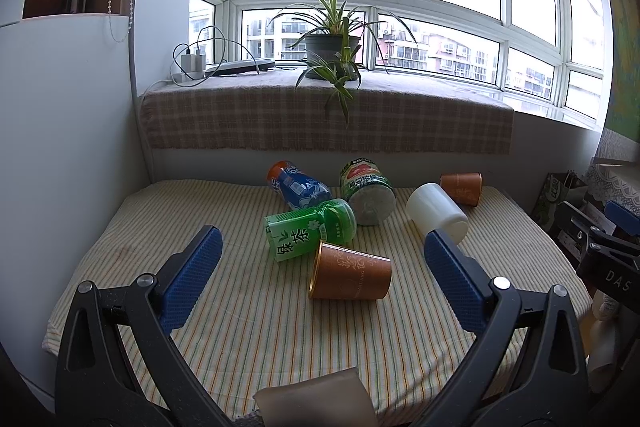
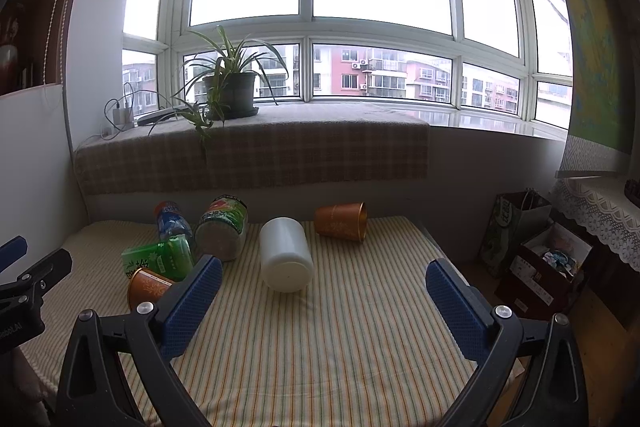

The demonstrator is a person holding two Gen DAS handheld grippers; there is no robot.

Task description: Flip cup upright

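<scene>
Copper-toned paper cup (image 1: 350,277) lies on its side on the striped surface (image 1: 248,319), touching the green tea bottle (image 1: 310,231), between the left tongs (image 1: 322,273), spread wide and empty. Probably light and crushable, so pinch the wall gently. Right tongs (image 2: 324,291) gape too, facing the white cup (image 2: 285,255).

left tool (image 1: 322,263) | right tool (image 2: 324,291) | black arms | blue ribbed pads | silver screws

A: Near copper cup (image 1: 352,273) looks like matt paper with an embossed pattern, and the white cup (image 1: 438,213) smooth plastic.

B: Striped tablecloth (image 1: 280,327) is woven cloth; gripper pads (image 1: 192,279) show dimpled blue rubber.
</scene>
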